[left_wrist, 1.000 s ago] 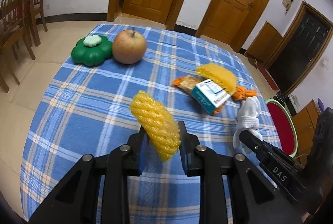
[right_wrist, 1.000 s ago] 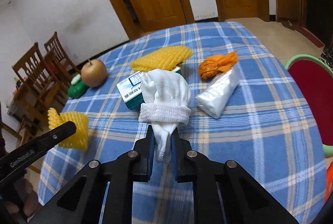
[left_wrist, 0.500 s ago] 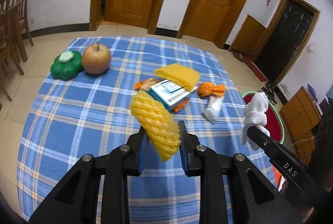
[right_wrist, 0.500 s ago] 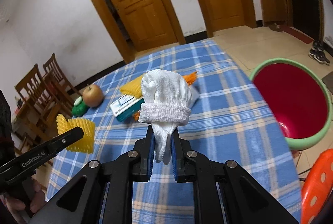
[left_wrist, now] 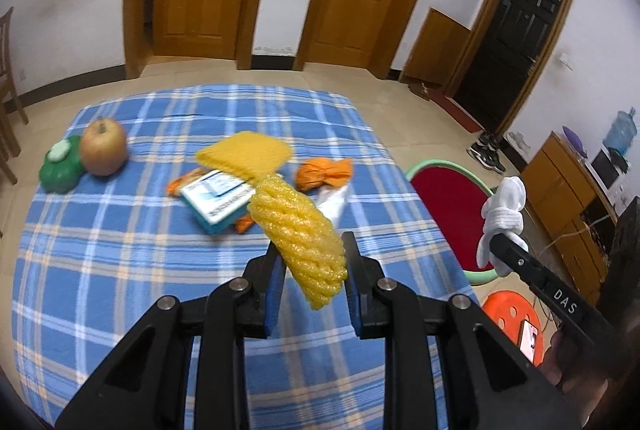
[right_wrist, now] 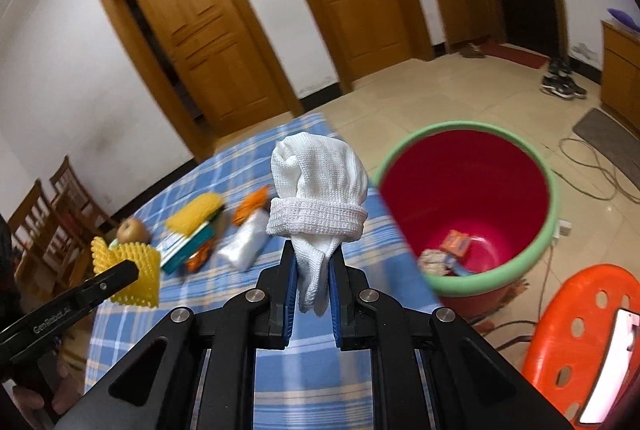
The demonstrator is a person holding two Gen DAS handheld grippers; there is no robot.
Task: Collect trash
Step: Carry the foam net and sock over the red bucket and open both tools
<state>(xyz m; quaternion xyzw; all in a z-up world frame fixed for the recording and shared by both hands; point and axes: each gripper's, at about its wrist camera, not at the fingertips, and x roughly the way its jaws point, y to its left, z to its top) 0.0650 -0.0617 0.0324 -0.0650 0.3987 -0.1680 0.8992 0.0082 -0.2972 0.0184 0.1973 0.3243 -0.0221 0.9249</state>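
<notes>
My left gripper (left_wrist: 314, 266) is shut on a yellow foam fruit net (left_wrist: 298, 230) and holds it above the blue plaid table (left_wrist: 120, 254). My right gripper (right_wrist: 313, 264) is shut on a rolled white glove (right_wrist: 318, 186), held off the table's right edge near the red bin with a green rim (right_wrist: 468, 198). The glove (left_wrist: 502, 214) and bin (left_wrist: 448, 206) also show in the left wrist view. On the table lie a second yellow net (left_wrist: 244, 152), a teal-and-white box (left_wrist: 218, 198), an orange wrapper (left_wrist: 324, 172) and a clear plastic bag (right_wrist: 244, 242).
An apple (left_wrist: 103, 146) and a green pumpkin-shaped toy (left_wrist: 60, 168) sit at the table's far left. An orange plastic stool (right_wrist: 584, 342) stands beside the bin, which holds some wrappers (right_wrist: 444, 254). Wooden chairs (right_wrist: 48, 214) stand left; doors line the far wall.
Both grippers have risen and swung right, away from the table middle. The red bin has come into fuller view under the glove. Both grips are unchanged.
</notes>
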